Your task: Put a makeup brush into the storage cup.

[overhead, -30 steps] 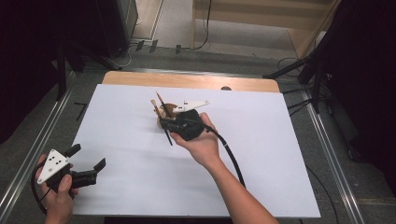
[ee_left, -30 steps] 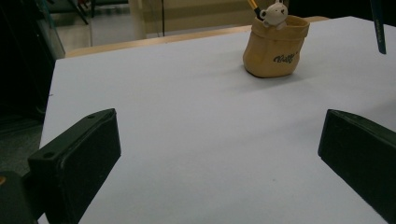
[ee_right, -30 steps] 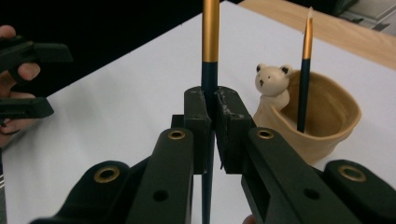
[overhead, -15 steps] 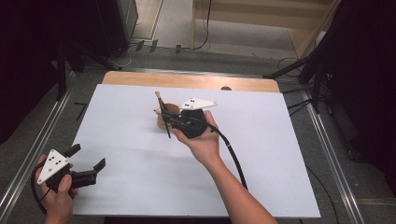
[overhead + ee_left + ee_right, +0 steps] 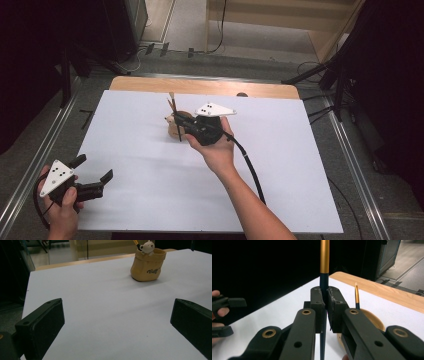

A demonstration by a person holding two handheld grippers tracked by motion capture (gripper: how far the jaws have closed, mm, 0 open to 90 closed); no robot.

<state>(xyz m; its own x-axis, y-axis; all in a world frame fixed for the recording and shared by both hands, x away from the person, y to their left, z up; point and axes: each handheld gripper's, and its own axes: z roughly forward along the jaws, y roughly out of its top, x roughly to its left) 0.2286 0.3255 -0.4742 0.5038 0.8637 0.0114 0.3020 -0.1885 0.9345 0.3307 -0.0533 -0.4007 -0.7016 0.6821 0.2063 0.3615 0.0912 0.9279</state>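
**One brush clamped, one already in the pot**

Two brushes are in play. The right gripper (image 5: 181, 121) has its jaws clenched on a dark-handled paintbrush (image 5: 324, 270), gripping it at the dark part of the shaft just below the gold ferrule; the right gripper view shows the shaft running straight up between the pads and on down past them. From the high view that brush stands nearly upright beside the small tan holder (image 5: 148, 267), which sits on the white sheet toward the far edge of the table (image 5: 150, 150), about midway along it. A second brush (image 5: 356, 296) already stands in the holder, its tip rising above the rim, next to a little bear figure (image 5: 147, 247) perched on the lip.

The left gripper (image 5: 92, 175) rests near the table's near left corner, well apart from the holder, with its jaws released and nothing between them.

As I judge it, the work is about halfway: one brush is stowed, and the held one is poised at the pot. Whether its lower end is inside the mouth I cannot tell. What remains is to seat it in the holder and let go.
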